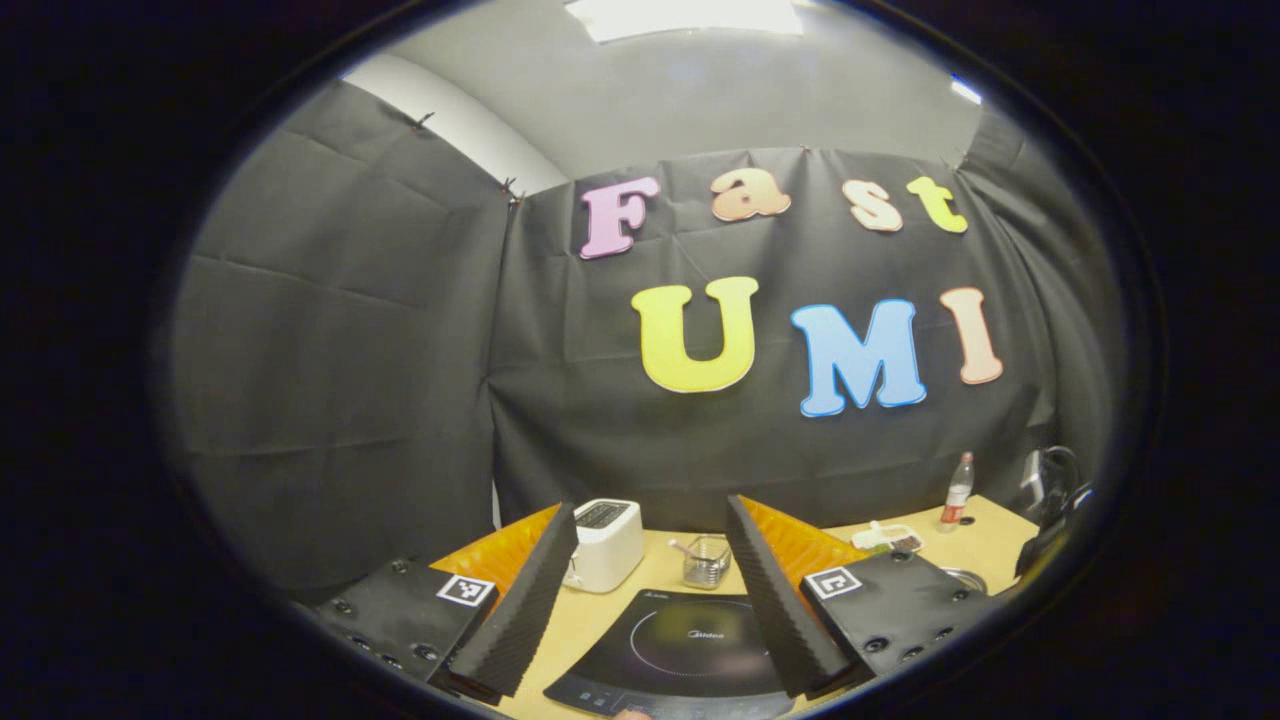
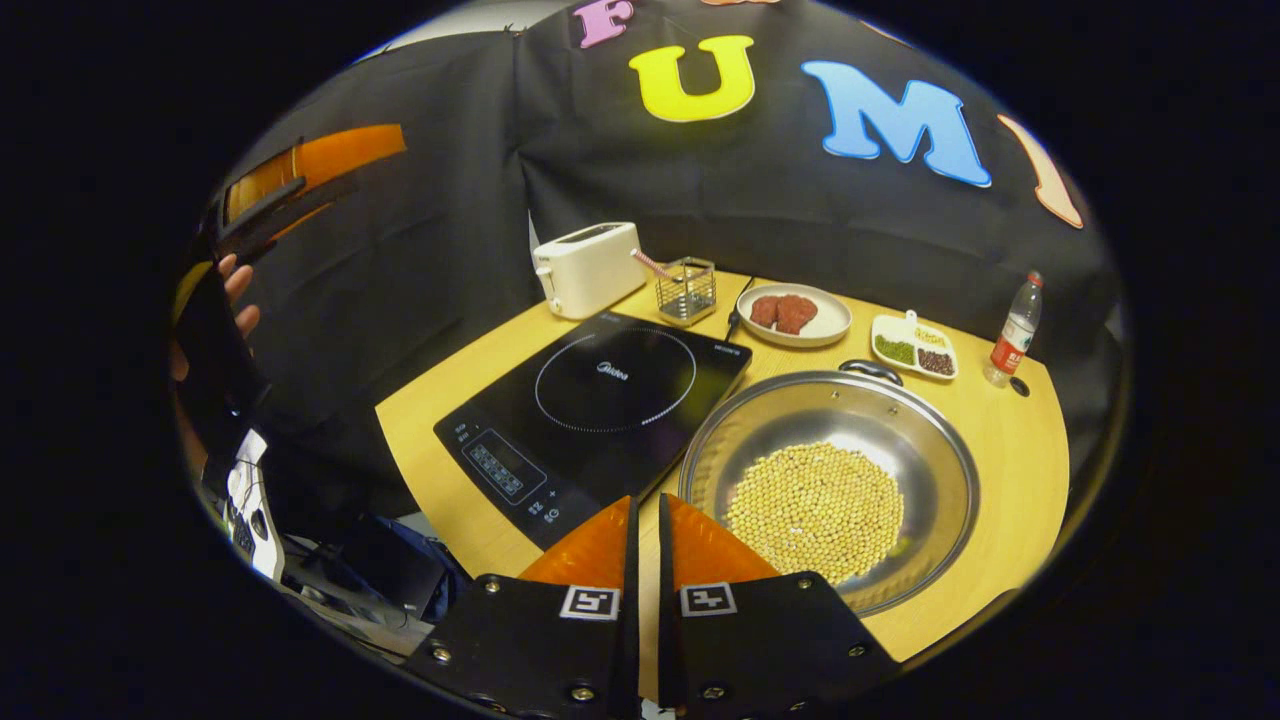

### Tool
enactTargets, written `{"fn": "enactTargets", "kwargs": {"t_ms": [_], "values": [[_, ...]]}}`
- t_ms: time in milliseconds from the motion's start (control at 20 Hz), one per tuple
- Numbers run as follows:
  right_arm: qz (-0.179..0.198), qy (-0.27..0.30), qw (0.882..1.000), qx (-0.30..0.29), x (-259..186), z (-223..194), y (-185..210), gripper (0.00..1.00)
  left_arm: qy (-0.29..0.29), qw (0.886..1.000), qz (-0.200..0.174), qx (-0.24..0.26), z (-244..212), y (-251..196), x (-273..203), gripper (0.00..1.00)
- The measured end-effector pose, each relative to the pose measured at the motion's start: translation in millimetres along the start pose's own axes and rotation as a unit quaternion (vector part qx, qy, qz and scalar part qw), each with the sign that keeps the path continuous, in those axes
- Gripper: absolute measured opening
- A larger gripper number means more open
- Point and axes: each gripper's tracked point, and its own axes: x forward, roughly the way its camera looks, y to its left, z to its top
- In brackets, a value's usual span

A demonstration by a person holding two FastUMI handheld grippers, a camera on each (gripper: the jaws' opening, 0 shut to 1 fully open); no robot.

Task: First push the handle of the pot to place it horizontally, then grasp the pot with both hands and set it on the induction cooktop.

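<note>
Right gripper view: right tongs (image 2: 646,520) w/ fingers drawn nearly together, thin gap only, nothing between them, hovering over the near edge of the bench (image 2: 1010,440), tips at the pot's near-left rim. Pot (image 2: 830,480) sits on bench just right of the induction cooktop (image 2: 595,405), rim close to cooktop's edge; wide steel bowl w/ layer of yellow beans inside. One pot handle (image 2: 868,368) at far rim. Behind cooktop: white toaster (image 2: 588,268), wire basket (image 2: 686,290), plate w/ meat (image 2: 798,314); divided dish (image 2: 914,346) and bottle (image 2: 1012,330) further right. Other gripper raised at far left, a hand (image 2: 236,292) on it.

Left gripper view: left tongs (image 1: 650,600) spread wide, holding nothing, up above the bench (image 1: 990,535) and aimed at booth wall; cooktop (image 1: 690,645) lies between the fingers, toaster (image 1: 605,545) and basket (image 1: 706,560) beyond. Bottle (image 1: 957,490) far right.
</note>
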Motion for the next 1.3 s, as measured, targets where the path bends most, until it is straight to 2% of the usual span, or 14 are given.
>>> {"fn": "enactTargets", "kwargs": {"t_ms": [250,350,400,450,500,850,950,1000,1300], "values": [[0.003,0.047,0.999,-0.009,22,-21,3,0.08,0.003,1.0,0.003,0.002,-6,14,17,1.0],[0.001,0.065,0.998,-0.009,30,-28,1,0.08,0.006,1.0,-0.001,-0.001,-11,15,25,0.97],[0.0,0.074,0.997,-0.01,32,-32,1,0.08,0.009,1.0,-0.004,-0.003,-15,14,29,0.91],[-0.002,0.085,0.996,-0.01,34,-36,1,0.08,0.011,1.0,-0.007,-0.004,-17,13,33,0.97],[-0.006,0.093,0.996,-0.011,37,-41,0,0.08,0.013,1.0,-0.012,-0.005,-19,11,37,1.0],[-0.044,0.12,0.992,0.022,43,-55,-10,0.08,0.016,0.998,-0.052,-0.016,-32,-5,68,0.97],[-0.049,0.129,0.99,0.032,44,-60,-12,0.04,0.019,0.998,-0.064,-0.019,-38,-11,75,1.0],[-0.053,0.134,0.989,0.037,46,-65,-12,0.01,0.019,0.997,-0.071,-0.021,-40,-14,78,0.97],[-0.09,0.157,0.983,0.028,32,-85,-26,0.01,0.025,0.994,-0.099,-0.028,-51,-30,87,0.97]]}}
